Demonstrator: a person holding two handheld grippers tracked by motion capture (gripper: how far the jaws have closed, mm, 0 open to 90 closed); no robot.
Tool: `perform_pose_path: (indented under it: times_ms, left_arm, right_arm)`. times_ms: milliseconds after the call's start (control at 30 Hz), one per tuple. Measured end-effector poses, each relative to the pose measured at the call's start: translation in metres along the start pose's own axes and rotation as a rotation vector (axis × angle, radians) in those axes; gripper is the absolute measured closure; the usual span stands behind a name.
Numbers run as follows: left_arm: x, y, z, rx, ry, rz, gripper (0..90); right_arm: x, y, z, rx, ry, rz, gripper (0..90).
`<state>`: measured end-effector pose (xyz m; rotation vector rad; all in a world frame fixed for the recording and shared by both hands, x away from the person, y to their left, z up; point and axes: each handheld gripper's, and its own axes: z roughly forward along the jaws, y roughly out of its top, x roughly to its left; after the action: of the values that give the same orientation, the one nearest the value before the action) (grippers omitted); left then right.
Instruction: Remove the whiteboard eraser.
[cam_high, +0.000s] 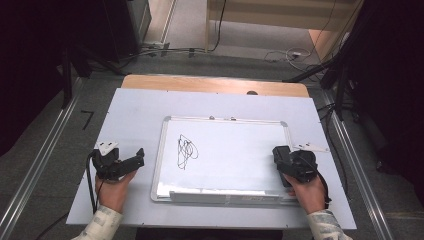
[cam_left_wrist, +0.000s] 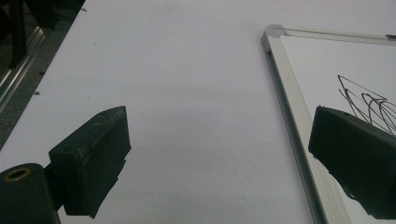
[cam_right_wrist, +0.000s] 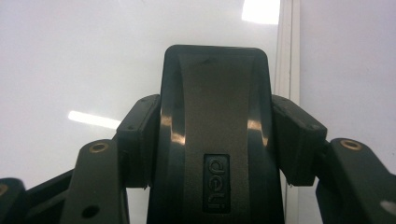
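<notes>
Two hand-held black grippers, operated by a person in light patterned sleeves.

The left gripper (cam_high: 131, 161) has a black body, a white plate with dark marks on top and a black cable running back beside the forearm; in the left gripper view its two jaws are thick, blocky black pads with worn, chipped edges, and a brass-coloured ring sits in the arm at the lower left. The right gripper (cam_high: 283, 156) is black, with a black cable looping behind the hand; in the right gripper view its jointed arms carry brass-coloured rings at the pivots and small screw holes. Both sleeves (cam_high: 102, 225) are pale with a faint mottled print.
</notes>
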<state>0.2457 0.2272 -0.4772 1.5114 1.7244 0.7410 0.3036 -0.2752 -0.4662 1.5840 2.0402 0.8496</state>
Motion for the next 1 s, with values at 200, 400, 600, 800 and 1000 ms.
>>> perform_pose_path:
  times_ms: [200,400,600,800,1000]
  left_arm:
    - [0.001,0.000,0.001,0.004,-0.003,-0.002,5.8]
    - [0.002,0.000,0.002,0.008,-0.005,-0.002,5.8]
    - [0.003,0.000,0.002,0.007,-0.010,-0.004,5.8]
    - [0.003,0.000,0.001,0.010,-0.015,-0.006,5.8]
    - [0.003,0.000,0.001,0.012,-0.018,-0.008,5.8]
  right_arm:
    - [0.009,0.006,-0.004,-0.024,0.015,-0.011,37.6]
    - [0.017,0.010,-0.007,-0.036,0.029,-0.021,37.6]
    - [0.032,0.016,-0.010,-0.051,0.045,-0.047,37.6]
    - [0.048,0.021,-0.013,-0.059,0.070,-0.078,37.6]
    - [0.056,0.025,-0.014,-0.063,0.091,-0.087,37.6]
